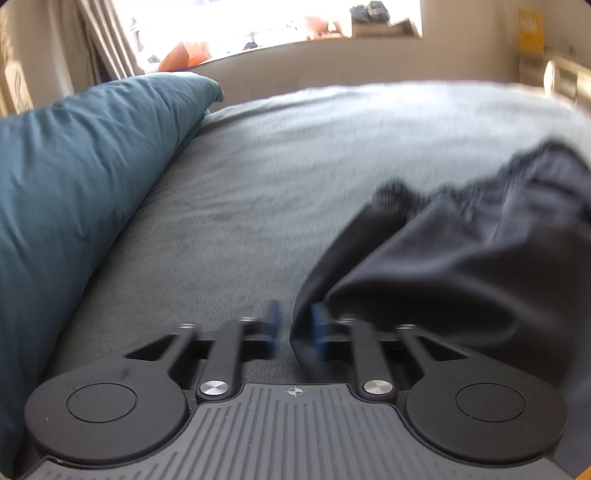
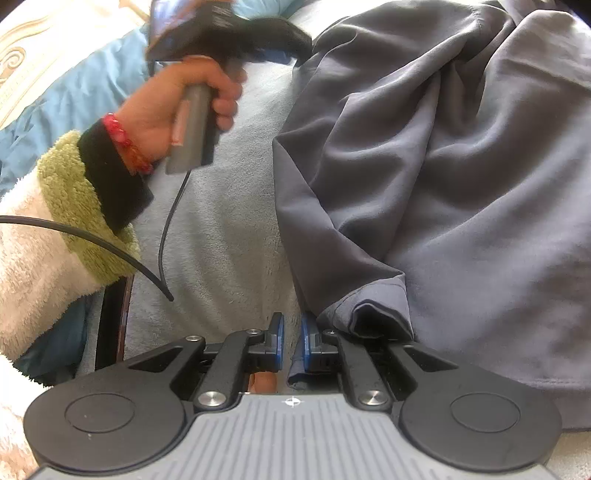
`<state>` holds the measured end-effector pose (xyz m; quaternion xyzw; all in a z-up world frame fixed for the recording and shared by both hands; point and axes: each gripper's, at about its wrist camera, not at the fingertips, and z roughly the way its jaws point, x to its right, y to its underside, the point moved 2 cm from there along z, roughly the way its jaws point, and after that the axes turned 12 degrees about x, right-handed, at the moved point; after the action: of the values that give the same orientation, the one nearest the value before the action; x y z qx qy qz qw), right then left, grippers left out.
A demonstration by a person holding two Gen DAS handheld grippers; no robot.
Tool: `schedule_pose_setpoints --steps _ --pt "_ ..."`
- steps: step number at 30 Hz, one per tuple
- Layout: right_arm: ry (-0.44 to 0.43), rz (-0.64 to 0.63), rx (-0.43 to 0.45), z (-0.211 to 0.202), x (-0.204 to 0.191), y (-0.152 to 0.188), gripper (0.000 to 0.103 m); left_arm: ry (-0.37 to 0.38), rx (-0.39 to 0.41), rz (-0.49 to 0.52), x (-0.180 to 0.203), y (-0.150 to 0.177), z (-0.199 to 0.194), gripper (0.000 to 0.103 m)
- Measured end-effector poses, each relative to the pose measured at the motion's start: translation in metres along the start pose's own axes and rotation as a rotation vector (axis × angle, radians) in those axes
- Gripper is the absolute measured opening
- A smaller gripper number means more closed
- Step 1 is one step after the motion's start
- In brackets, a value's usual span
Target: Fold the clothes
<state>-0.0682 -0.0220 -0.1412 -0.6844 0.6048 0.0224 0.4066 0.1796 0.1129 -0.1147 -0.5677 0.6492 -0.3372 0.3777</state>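
Note:
A dark grey garment lies rumpled on the grey blanket of a bed. In the right wrist view its folded hem sits just right of my right gripper. The blue pads stand almost together, and a bit of the garment's edge hangs pinched low between them. In the left wrist view the garment reaches down to my left gripper. That gripper is open: the cloth's edge rests by the right pad, with a gap to the left pad. A hand holds the left gripper's handle beside the garment's far left edge.
A teal pillow lies along the left of the bed. Behind the bed are a low wall and a bright window. A black cable hangs from the handle over the blanket. A fleecy white and green sleeve is at the left.

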Motion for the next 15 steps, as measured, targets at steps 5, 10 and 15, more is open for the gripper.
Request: schedule_pose_setpoints --steps 5,10,15 --pt "-0.005 -0.02 0.005 -0.003 -0.005 0.0 0.011 0.033 0.044 -0.046 -0.003 -0.025 0.006 0.038" --pt "0.002 -0.062 0.002 -0.007 -0.007 0.003 0.012 0.12 -0.037 0.009 0.018 -0.036 0.045 0.04" --pt "0.002 -0.04 -0.008 -0.005 -0.004 0.002 0.012 0.179 -0.094 0.049 0.038 -0.035 0.07 0.039"
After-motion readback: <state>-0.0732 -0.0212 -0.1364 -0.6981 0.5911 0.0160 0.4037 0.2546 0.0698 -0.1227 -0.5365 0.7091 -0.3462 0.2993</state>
